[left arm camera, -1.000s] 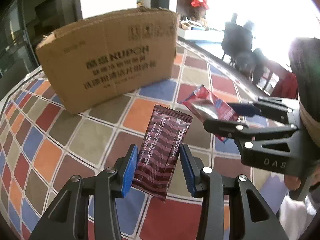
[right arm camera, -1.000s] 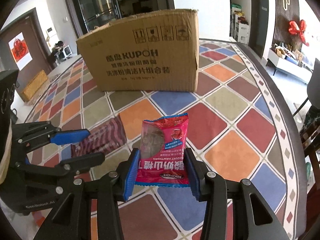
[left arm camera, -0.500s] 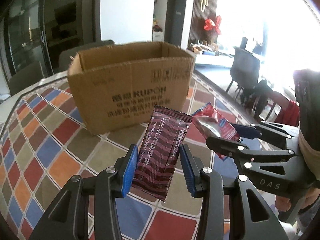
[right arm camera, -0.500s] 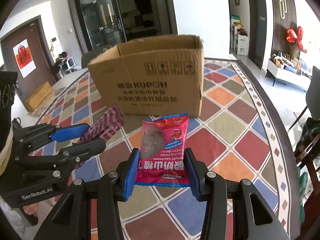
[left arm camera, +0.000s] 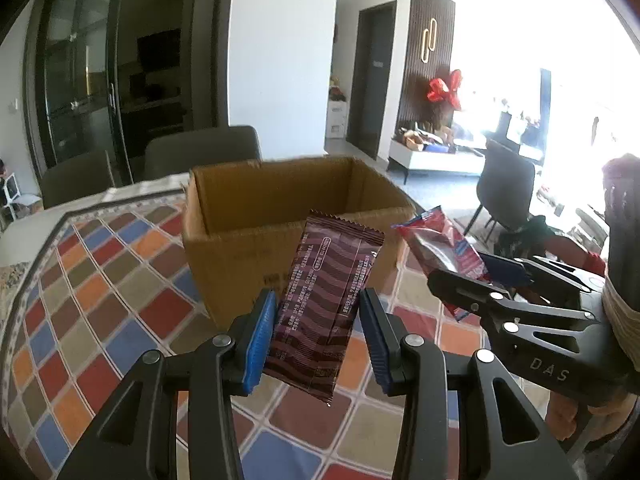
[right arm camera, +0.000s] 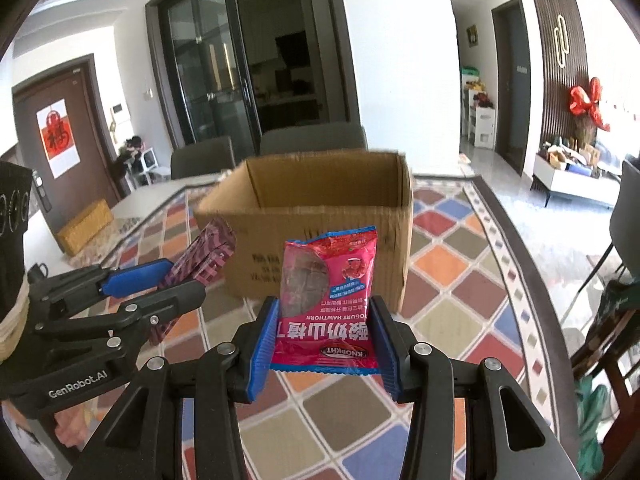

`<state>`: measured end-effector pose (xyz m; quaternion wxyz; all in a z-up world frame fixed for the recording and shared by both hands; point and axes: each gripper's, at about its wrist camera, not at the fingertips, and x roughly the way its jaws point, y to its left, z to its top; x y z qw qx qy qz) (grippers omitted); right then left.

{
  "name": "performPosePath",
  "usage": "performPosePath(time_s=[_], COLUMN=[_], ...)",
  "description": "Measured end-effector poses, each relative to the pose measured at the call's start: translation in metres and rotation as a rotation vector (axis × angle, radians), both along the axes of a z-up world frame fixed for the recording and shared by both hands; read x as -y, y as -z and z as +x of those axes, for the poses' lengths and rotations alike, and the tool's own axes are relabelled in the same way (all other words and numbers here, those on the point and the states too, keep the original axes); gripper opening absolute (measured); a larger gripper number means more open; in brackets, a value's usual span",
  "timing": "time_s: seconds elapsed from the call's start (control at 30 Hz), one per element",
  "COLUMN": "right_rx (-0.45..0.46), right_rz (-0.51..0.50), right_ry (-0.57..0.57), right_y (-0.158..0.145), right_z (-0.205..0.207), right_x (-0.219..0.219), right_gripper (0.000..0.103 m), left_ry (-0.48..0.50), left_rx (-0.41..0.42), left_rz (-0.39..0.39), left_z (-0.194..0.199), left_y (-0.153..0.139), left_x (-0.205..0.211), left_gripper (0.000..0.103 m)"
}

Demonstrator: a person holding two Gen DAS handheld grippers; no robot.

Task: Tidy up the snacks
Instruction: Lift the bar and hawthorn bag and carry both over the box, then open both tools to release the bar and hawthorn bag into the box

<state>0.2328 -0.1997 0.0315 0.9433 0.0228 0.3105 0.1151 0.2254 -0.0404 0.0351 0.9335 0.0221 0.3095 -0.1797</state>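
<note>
The left gripper [left arm camera: 318, 334] has its blue ribbed jaws pinching a glossy maroon striped wrapper [left arm camera: 326, 300], flat, oblong, crimped at the ends. The right gripper [right arm camera: 324, 338] pinches a shiny pink pouch [right arm camera: 328, 300], puffy with printed lettering. At twelve o'clock beyond both stands an open corrugated cardboard box [right arm camera: 320, 216], its inside bare where visible. It sits on the counter [right arm camera: 460, 264], covered in a cloth of coloured diamonds. Grey chairs [right arm camera: 312, 140] stand behind, dark glass doors [right arm camera: 216, 68] at eleven o'clock.
</note>
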Motion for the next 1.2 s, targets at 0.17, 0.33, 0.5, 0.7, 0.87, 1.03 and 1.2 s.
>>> performPosePath(time_s=[0.17, 0.33, 0.5, 0.7, 0.87, 1.03, 1.2], right_rx=[0.053, 0.062, 0.069, 0.047, -0.002, -0.047, -0.08], right_rz=[-0.008, -0.007, -0.026, -0.047, -0.039, -0.033, -0.059], right_ry=[0.001, -0.002, 0.001, -0.009, -0.019, -0.024, 0.021], right_y=[-0.021, -0.039, -0.054, -0.062, -0.063, -0.058, -0.051], right_z=[0.012, 0.037, 0.065, 0.094, 0.121, 0.144, 0.155], right_x=[-0.002, -0.001, -0.004, -0.011, -0.013, -0.015, -0.015], right_gripper=[0.046, 0.046, 0.046, 0.046, 0.046, 0.046, 0.064], left_ry=[-0.016, -0.034, -0.055, -0.081, -0.092, -0.095, -0.145], left_rx=[0.031, 0.026, 0.007, -0.045, -0.106, -0.18, -0.179], left_rz=[-0.008, -0.019, -0.013, -0.007, -0.003, -0.003, 0.027], left_z=[0.016, 0.04, 0.067, 0.104, 0.132, 0.152, 0.153], left_y=[-0.02, -0.035, -0.045, -0.049, -0.045, -0.037, -0.035], left_x=[-0.003, -0.004, -0.006, -0.01, -0.01, -0.01, -0.014], left_gripper=[0.043, 0.043, 0.043, 0.043, 0.043, 0.044, 0.049])
